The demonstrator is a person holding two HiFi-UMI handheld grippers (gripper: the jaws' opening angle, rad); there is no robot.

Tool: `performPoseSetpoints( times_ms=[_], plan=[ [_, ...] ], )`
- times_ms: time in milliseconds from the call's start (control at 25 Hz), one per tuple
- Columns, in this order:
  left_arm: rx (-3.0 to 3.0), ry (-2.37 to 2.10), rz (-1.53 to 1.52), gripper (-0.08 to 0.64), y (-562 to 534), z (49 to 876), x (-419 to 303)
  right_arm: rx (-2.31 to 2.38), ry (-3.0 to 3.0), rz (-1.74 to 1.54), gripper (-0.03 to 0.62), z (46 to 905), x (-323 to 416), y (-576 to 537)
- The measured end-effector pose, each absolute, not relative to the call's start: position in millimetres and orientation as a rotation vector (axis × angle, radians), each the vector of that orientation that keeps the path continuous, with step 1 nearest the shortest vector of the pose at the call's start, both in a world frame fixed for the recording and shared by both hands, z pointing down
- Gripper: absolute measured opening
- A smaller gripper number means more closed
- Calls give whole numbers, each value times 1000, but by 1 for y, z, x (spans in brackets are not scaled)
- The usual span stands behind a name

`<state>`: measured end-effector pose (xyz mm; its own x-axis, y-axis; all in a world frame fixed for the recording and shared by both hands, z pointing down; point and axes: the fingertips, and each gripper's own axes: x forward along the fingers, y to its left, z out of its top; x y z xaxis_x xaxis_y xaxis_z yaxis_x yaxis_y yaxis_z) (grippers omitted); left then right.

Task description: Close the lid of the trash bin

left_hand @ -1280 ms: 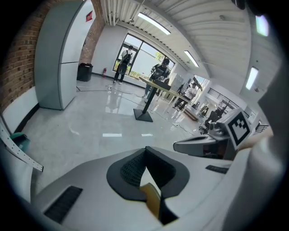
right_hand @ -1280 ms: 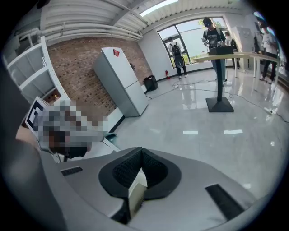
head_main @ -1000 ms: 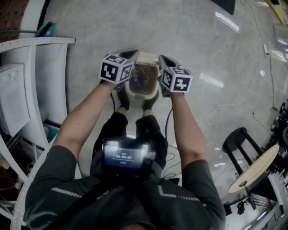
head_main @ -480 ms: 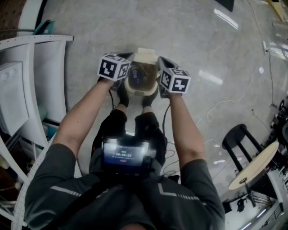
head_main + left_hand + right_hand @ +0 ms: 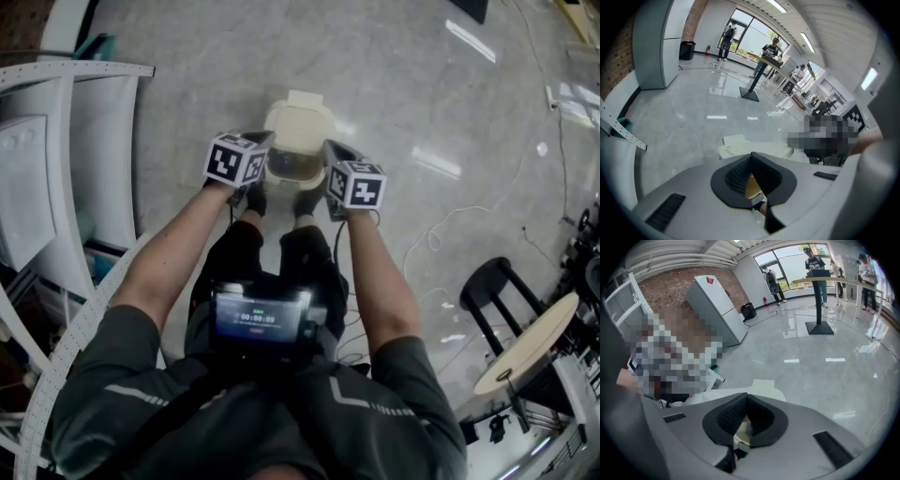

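Fingers of the left gripper (image 5: 255, 148) and the right gripper (image 5: 330, 161) flank the trash bin (image 5: 292, 171). The bin stands on the floor (image 5: 403, 75) just ahead of the person's shoes (image 5: 255, 200).

1. Head view. The bin sits between the two grippers and slightly forward of both. Neither gripper is clearly nearer. The lid (image 5: 298, 124) lies low over the bin body, with its hinge tab on the side far from the fingers and its free edge on the near side. The hinge line therefore runs across, from one gripper toward the other. A darker strip shows at the near edge, so it cannot be confirmed whether the lid is fully seated.

2. Left gripper view. The left fingers (image 5: 735, 176) are clenched tip to tip with nothing held between them. The lid (image 5: 759, 150) lies just beyond and below the tips, and extends to their right.

3. Right gripper view. The right fingers (image 5: 729, 416) are likewise clenched and empty. The lid (image 5: 764, 386) lies just beyond the tips, extending to their left.

Judgement: any remaining closing action is a downward press on the near half of the lid. Both grippers can reach it equally well by moving inward.
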<state>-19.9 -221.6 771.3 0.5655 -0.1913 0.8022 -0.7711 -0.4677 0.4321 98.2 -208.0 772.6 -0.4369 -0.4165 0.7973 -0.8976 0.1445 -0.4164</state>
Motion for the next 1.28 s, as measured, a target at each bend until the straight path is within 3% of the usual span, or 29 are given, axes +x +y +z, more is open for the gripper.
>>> performPoseSetpoints(
  times_ms=[1280],
  plan=[
    [1699, -781, 1056, -6, -94, 914, -37, 1052, -1649, 1369, 11, 910, 85, -81]
  ],
)
